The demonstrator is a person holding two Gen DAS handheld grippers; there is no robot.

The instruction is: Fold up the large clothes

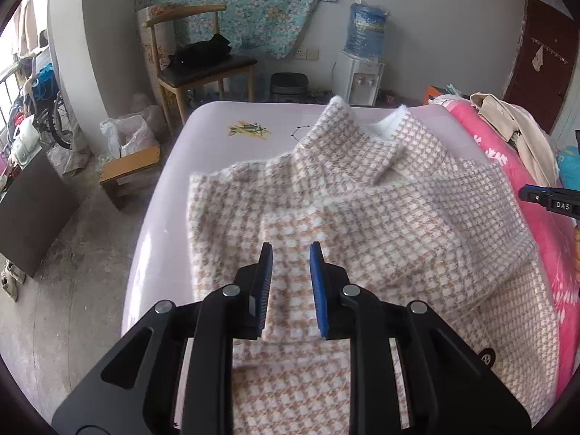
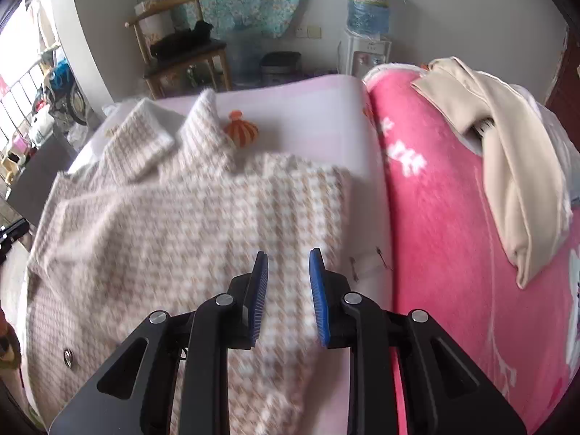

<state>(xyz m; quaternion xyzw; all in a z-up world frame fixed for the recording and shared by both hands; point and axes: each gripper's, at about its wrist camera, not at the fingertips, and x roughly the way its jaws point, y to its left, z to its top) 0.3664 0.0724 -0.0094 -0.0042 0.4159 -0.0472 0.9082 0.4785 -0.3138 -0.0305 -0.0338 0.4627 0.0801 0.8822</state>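
Your houndstooth coat (image 1: 362, 195) lies spread on the bed (image 1: 217, 123), sleeves folded across the chest, collar toward the far edge. Your left hand-held gripper (image 1: 290, 282) hangs over a folded cuff with its jaws a little apart, pads clear of the cloth, gripping nothing. Your right hand-held gripper (image 2: 288, 290) is likewise slightly open and empty above the coat's edge near the pink blanket (image 2: 453, 217). Lift the hem unevenly and the loose sleeves will likely slide out of place

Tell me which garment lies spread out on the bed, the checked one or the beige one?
The checked coat lies spread out; the beige garment is bunched on the pink blanket.
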